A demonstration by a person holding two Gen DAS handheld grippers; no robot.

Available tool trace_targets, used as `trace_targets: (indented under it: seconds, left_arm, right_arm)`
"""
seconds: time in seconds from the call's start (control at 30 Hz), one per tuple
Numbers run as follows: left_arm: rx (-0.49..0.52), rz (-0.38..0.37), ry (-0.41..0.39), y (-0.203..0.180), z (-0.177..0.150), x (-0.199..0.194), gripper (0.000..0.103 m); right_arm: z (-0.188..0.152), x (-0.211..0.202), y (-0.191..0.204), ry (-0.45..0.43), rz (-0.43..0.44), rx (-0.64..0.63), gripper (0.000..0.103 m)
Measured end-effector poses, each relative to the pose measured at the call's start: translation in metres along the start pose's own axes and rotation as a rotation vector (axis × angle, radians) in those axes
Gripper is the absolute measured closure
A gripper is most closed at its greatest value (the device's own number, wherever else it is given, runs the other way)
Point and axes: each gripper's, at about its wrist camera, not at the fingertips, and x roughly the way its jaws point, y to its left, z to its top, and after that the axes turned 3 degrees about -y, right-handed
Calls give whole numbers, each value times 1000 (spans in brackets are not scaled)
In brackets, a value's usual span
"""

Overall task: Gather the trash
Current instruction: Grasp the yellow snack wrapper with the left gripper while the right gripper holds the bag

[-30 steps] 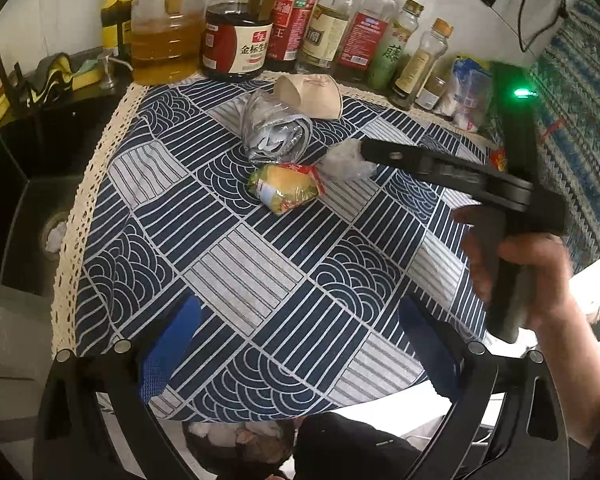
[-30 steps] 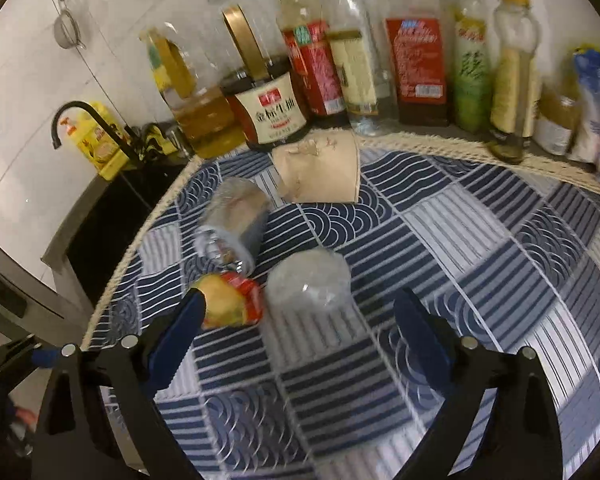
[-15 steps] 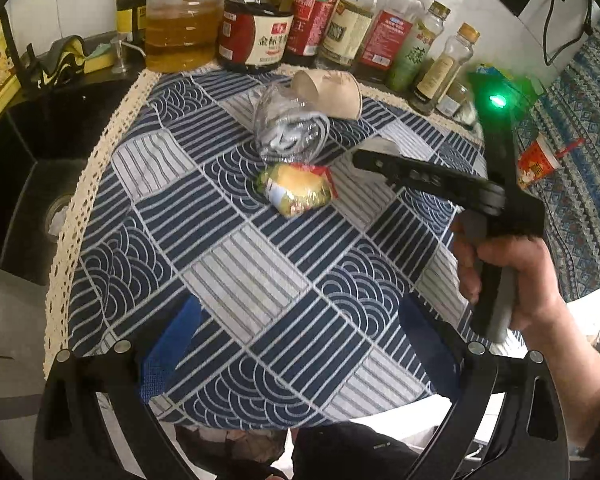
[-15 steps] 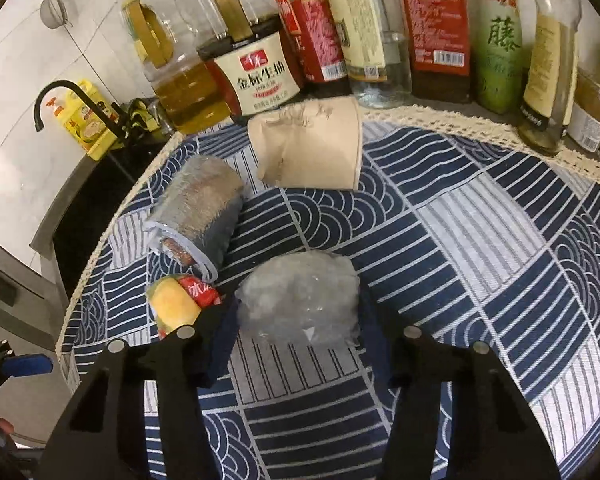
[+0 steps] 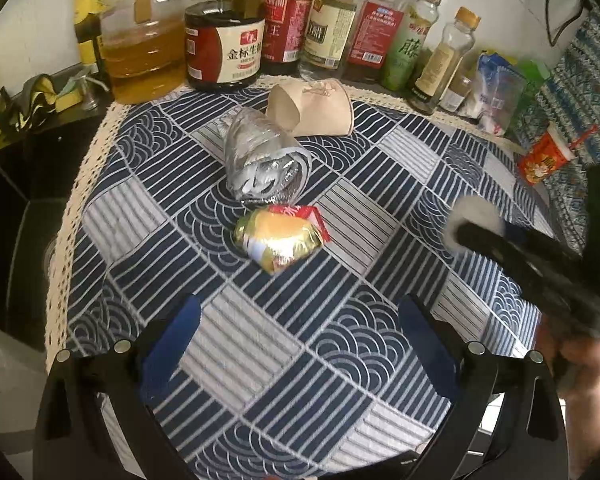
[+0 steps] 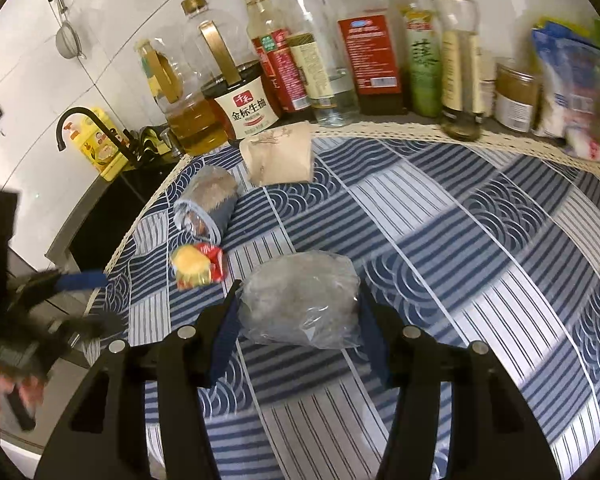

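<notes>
The right gripper (image 6: 298, 316) angles downward at lower centre, its jaws having just closed, clamping a crumpled clear plastic wad (image 6: 300, 300); the left gripper (image 5: 300, 344) gapes wide and empty above the patterned tablecloth (image 5: 360, 220).

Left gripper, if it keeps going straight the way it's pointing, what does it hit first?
Probably the yellow and red snack wrapper, roughly centred ahead of the open left gripper. Bare tablecloth lies between, so it might meet cloth first; depth is unclear.
</notes>
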Motion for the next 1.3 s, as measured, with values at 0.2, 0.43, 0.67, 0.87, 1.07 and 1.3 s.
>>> trace_targets:
  seconds: [0.2,0.43,0.67,0.87,1.07,1.3]
  left_arm:
    - [14,19,76,-3,13,31,7]
    - [-19,85,87,2,30,57,8]
    - [-8,126,97,1,38,72,8]
    - [1,154,121,-1,41,83,24]
    - [3,158,118,0,41,87,34]
    - [-14,147,114,0,35,82,35]
  right_arm:
    - [-21,-24,-7,-5,8,42,48]
    - [-32,-38,-10,-16,16,52,48]
    - [-35,-39,-17,-14,27,59,48]
    - [-34,-36,-21,-10,35,62,48]
    - [-34,-32,-22,1,44,54,48]
    - [-34,-30,-22,7,55,54,48]
